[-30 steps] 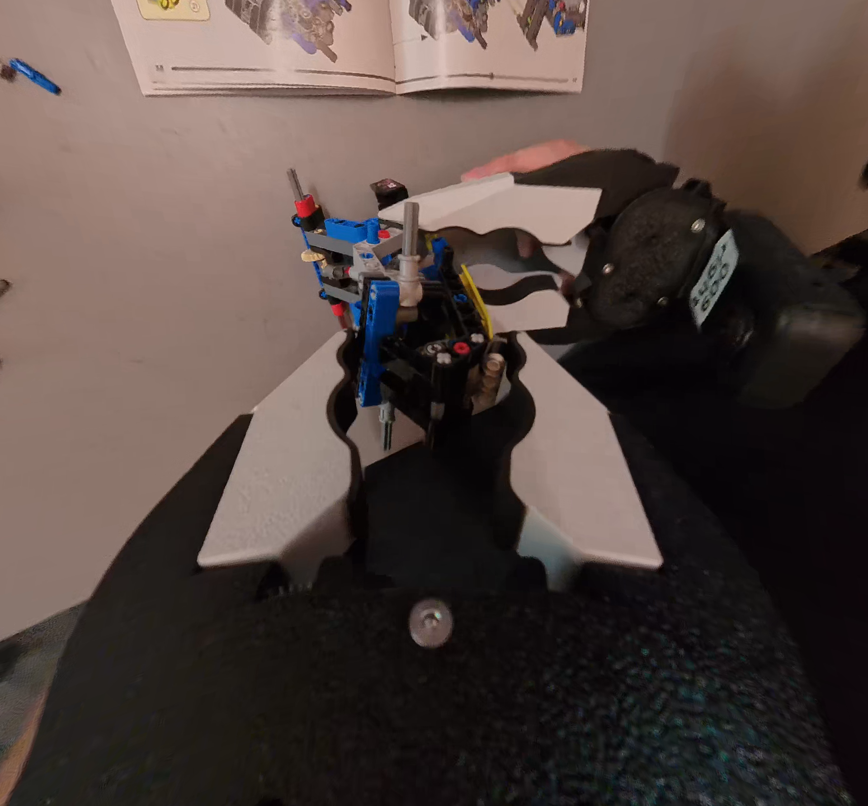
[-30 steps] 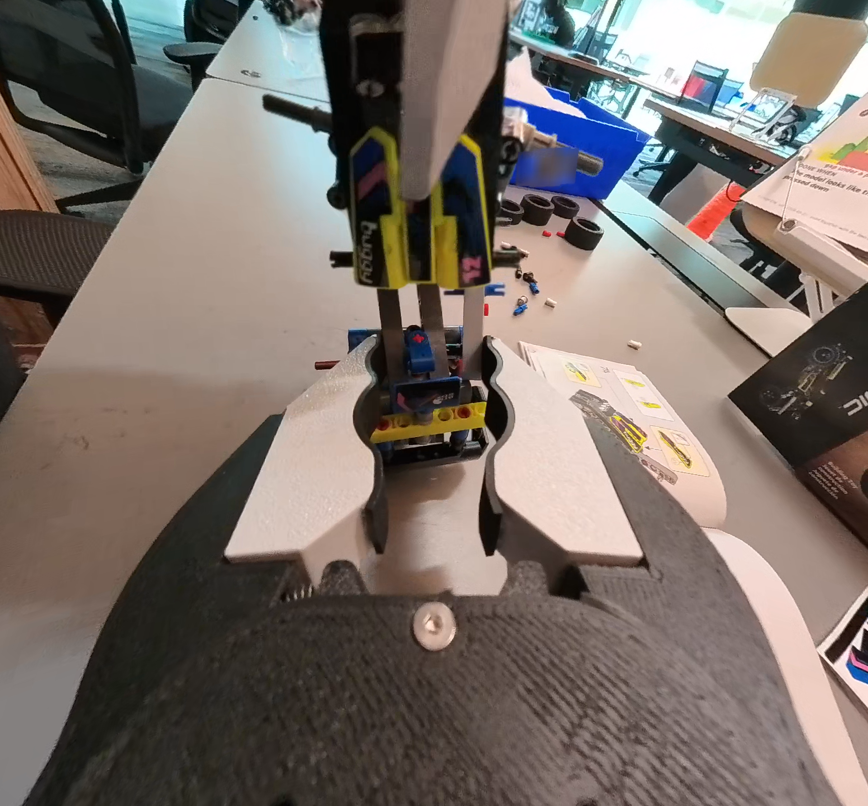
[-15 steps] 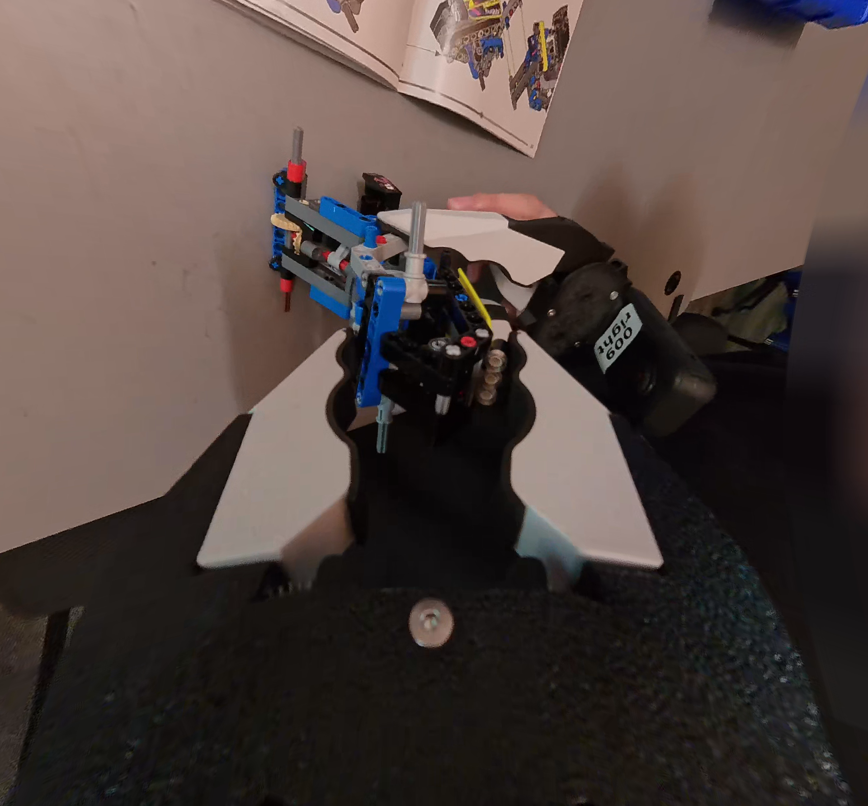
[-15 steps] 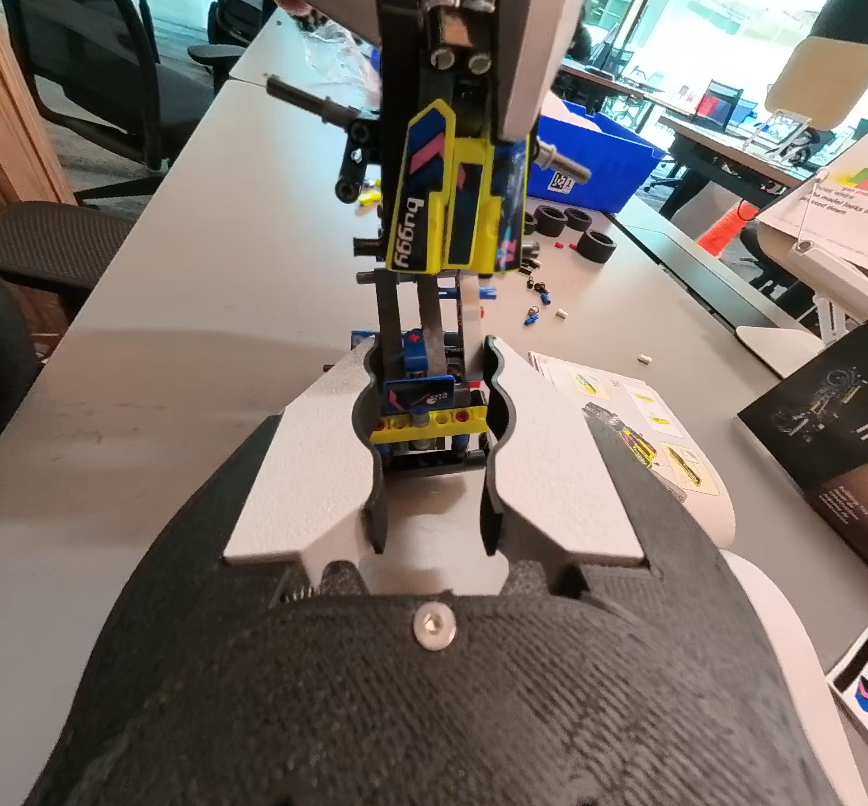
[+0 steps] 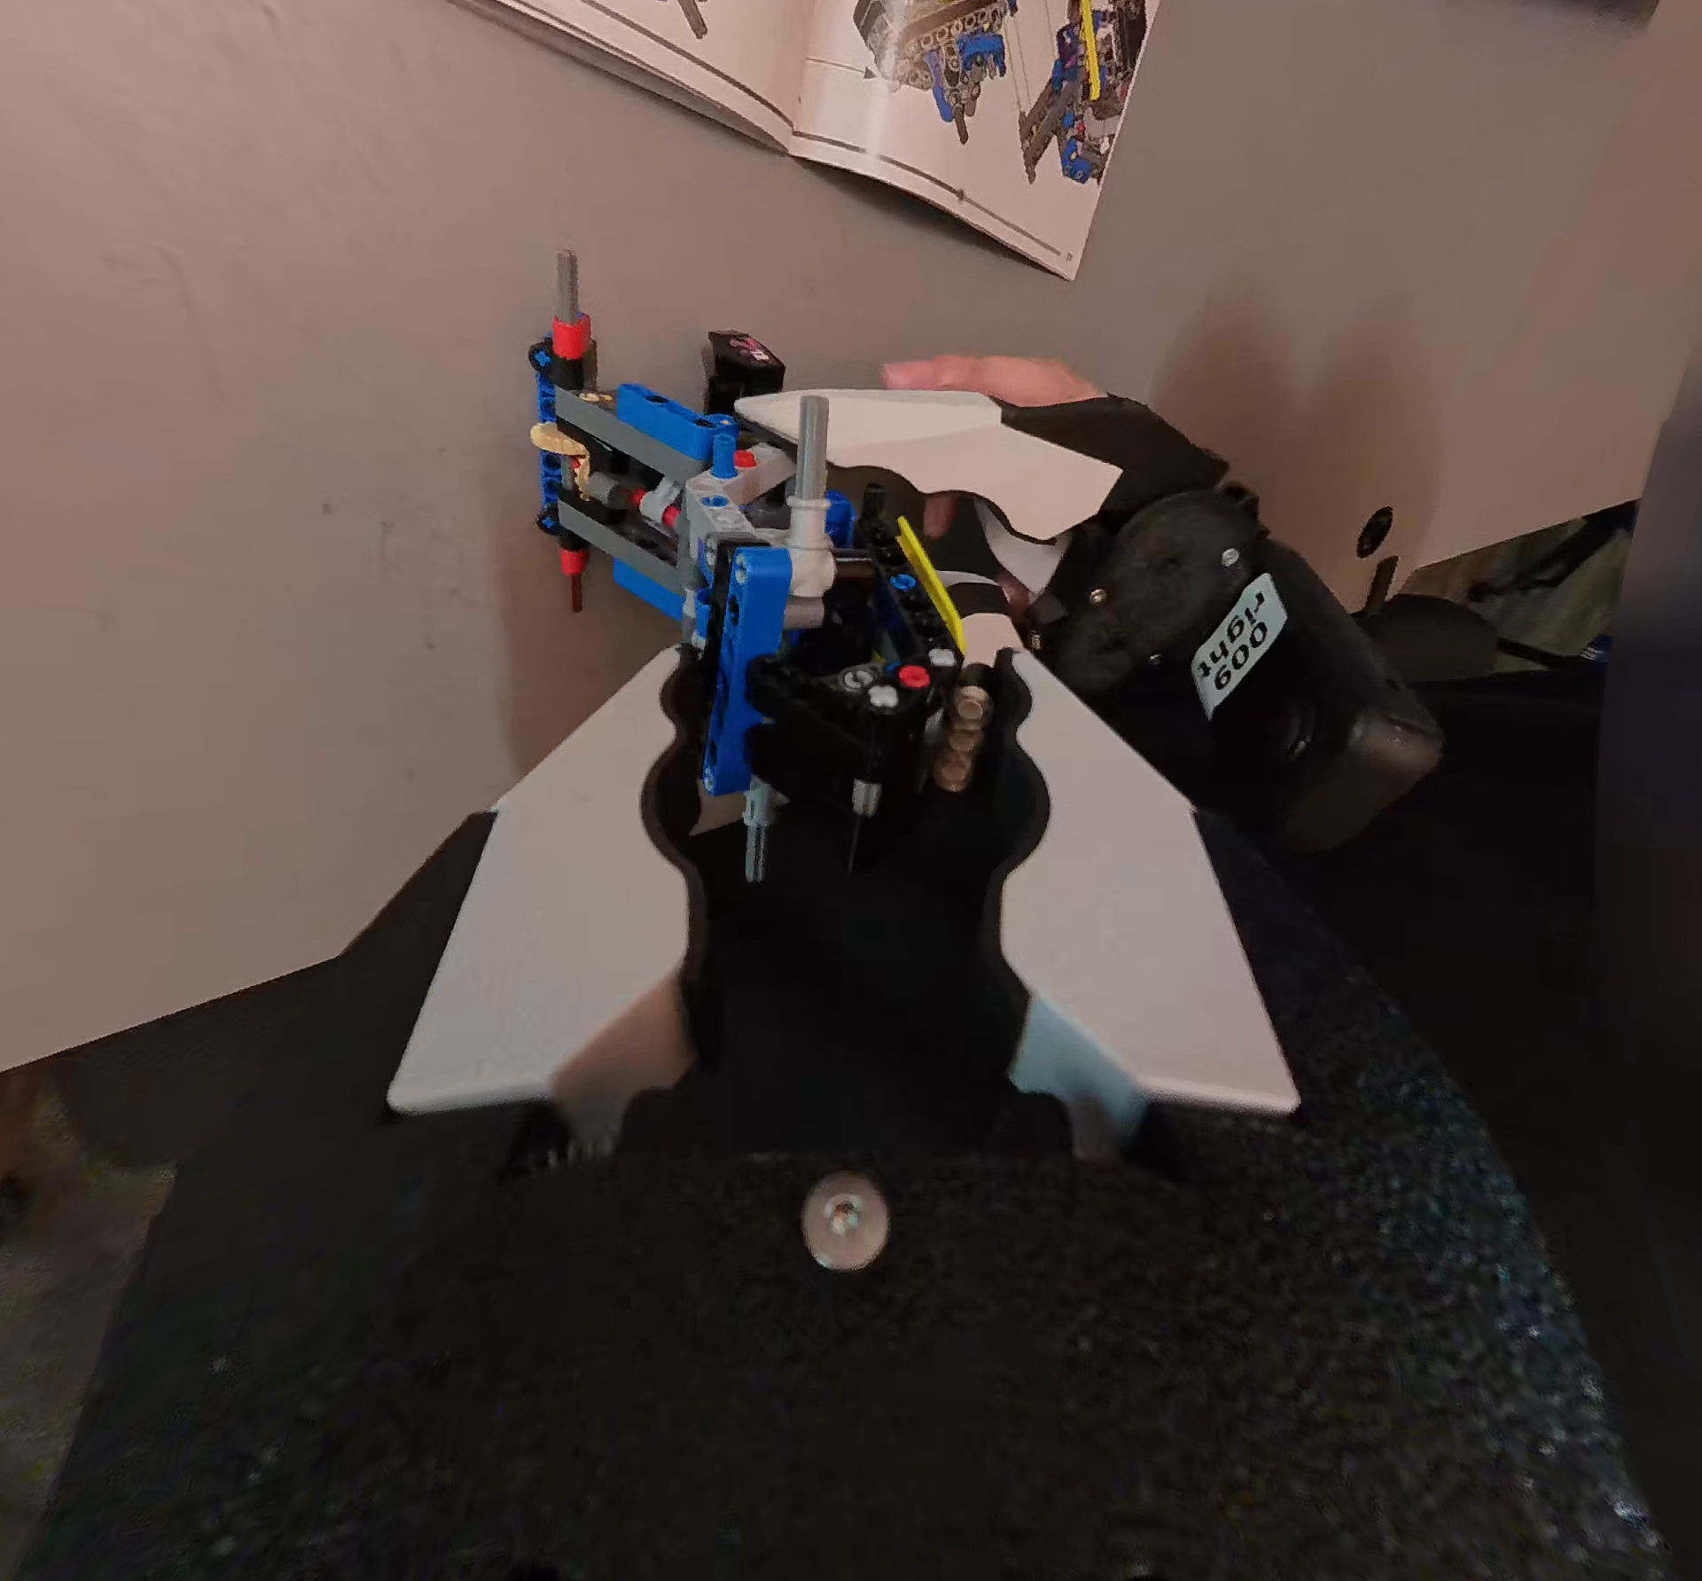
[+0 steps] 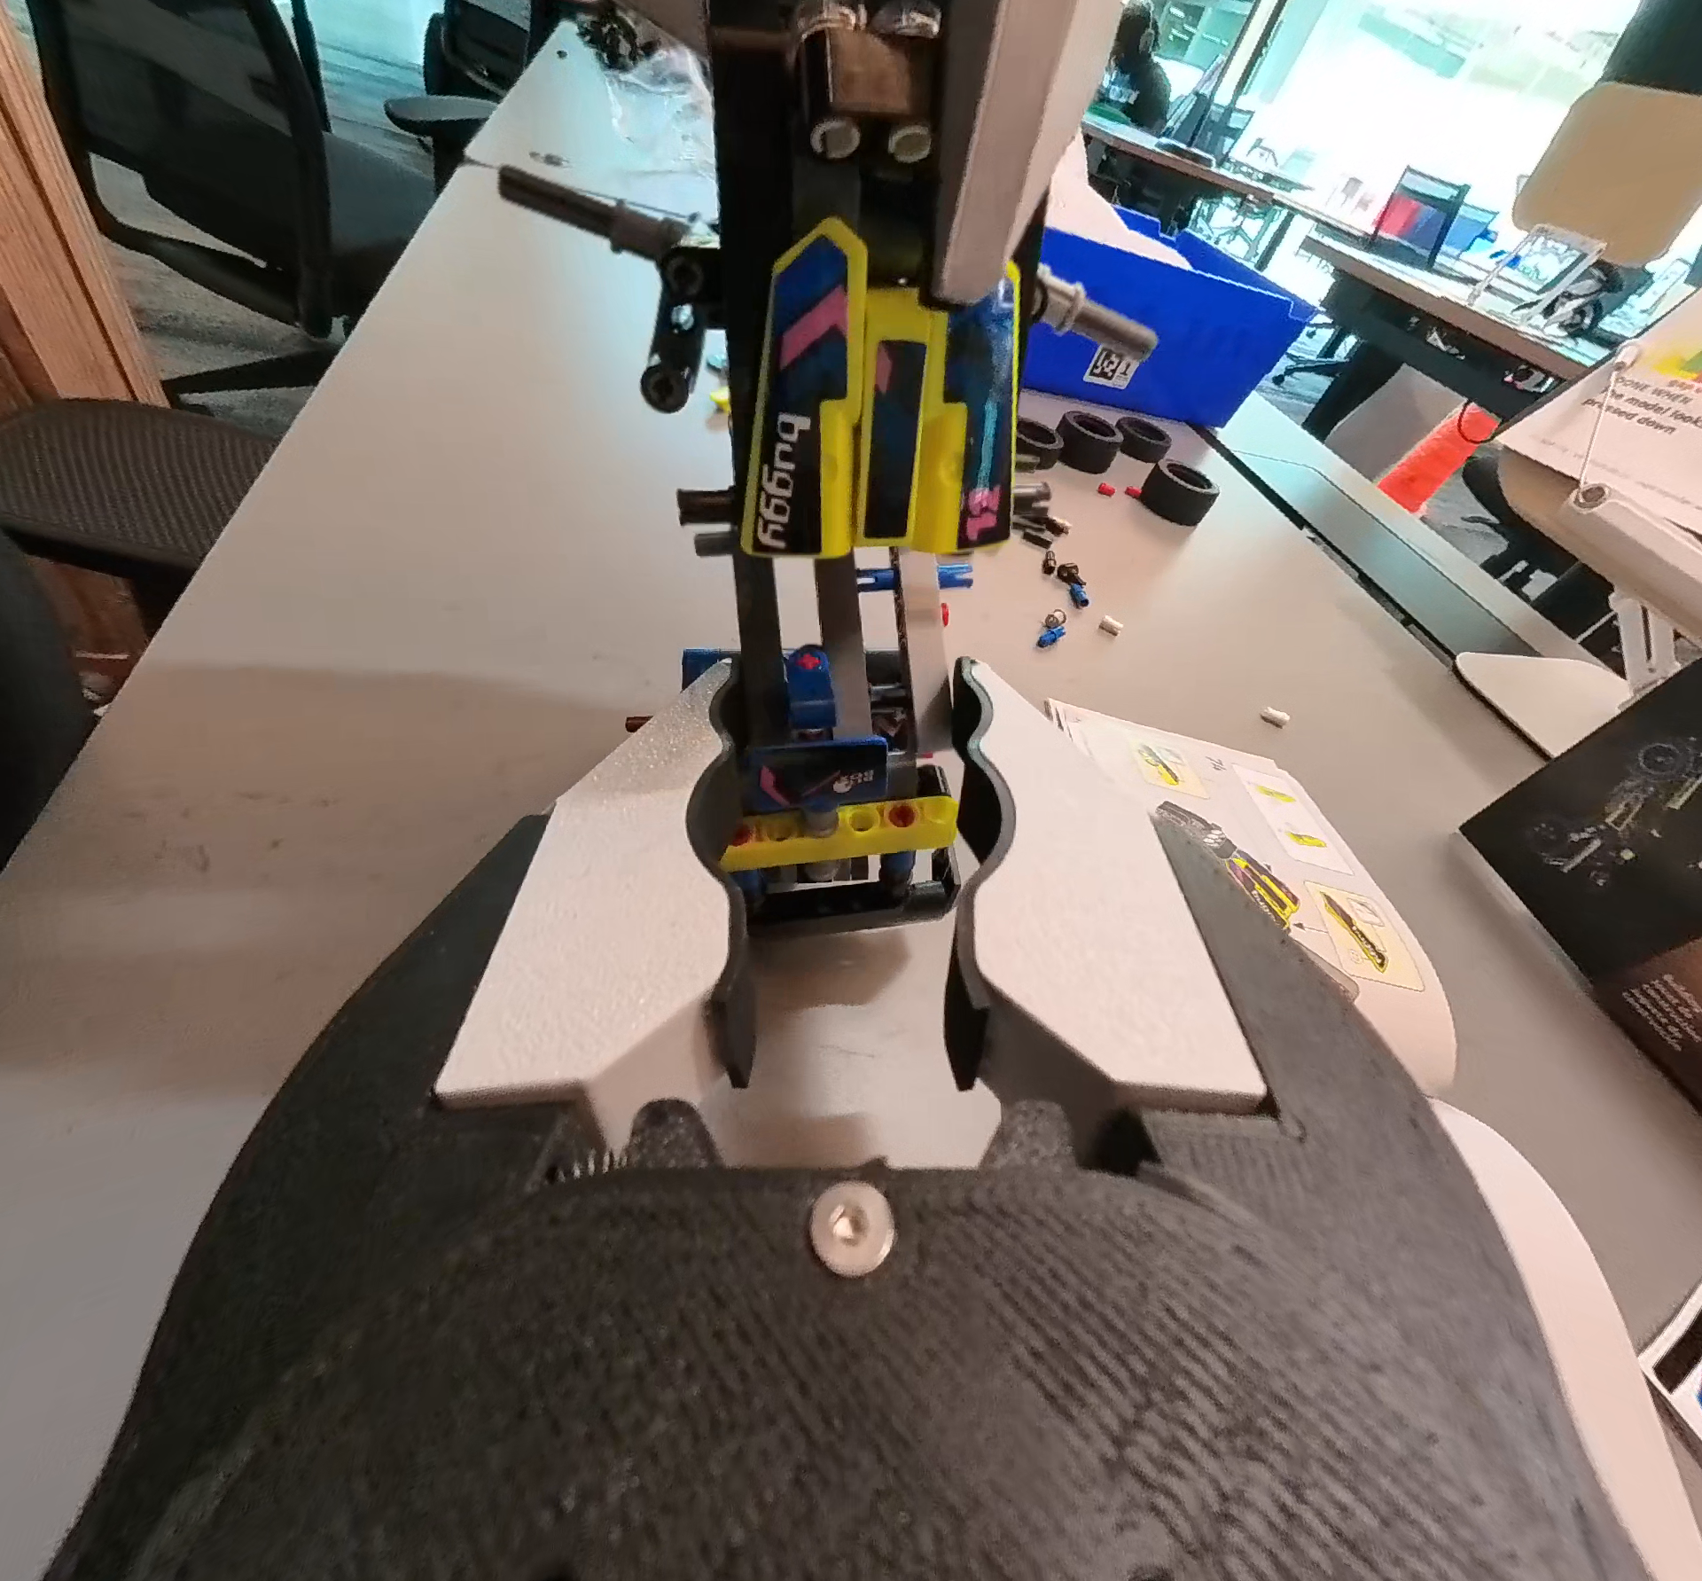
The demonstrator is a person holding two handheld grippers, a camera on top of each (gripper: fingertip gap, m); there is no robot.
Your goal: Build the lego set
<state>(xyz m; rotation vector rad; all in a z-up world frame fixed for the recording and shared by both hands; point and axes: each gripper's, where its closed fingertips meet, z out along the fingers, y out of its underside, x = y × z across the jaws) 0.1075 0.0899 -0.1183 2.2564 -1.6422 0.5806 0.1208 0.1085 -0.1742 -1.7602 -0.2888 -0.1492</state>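
While I look along my left gripper (image 5: 843, 708), its two pale fingers (image 5: 589, 846) are clamped on the near end of a brick-built buggy frame (image 5: 783, 615), a blue beam against the left pad and a black block with a brass-coloured stack against the right one. That model hangs off the grey table (image 5: 230, 523), which fills the left of this view. Farther out on the left of the model, a grey axle with a red bush (image 5: 569, 321) sticks up from the blue and grey beams. Beyond it, at the far edge, an open instruction booklet (image 5: 884, 44) lies flat on the table. To the right, my right gripper (image 5: 921, 514) comes in sideways, its pale fingers closed over the far part of the same model, a gloved hand (image 5: 1087, 431) wrapped behind it.

Seen from the right gripper (image 6: 843, 800) itself, the table (image 6: 322, 708) stretches away on the left with black office chairs (image 6: 203, 90) past its edge. In the middle, the pads grip the buggy frame (image 6: 838, 837) at a yellow holed beam and a black frame under it, both sides pressed in. The model rises away from me (yellow and blue panels (image 6: 875, 413) halfway up) into the left gripper's fingers (image 6: 995, 63) at the top. Farther right, loose black tyres (image 6: 1124, 450) and small pins (image 6: 1068, 579) are scattered on the table before a blue bin (image 6: 1197, 339). The booklet (image 6: 1243, 846) lies just right of my fingers, with a dark box (image 6: 1612, 846) at the right edge.
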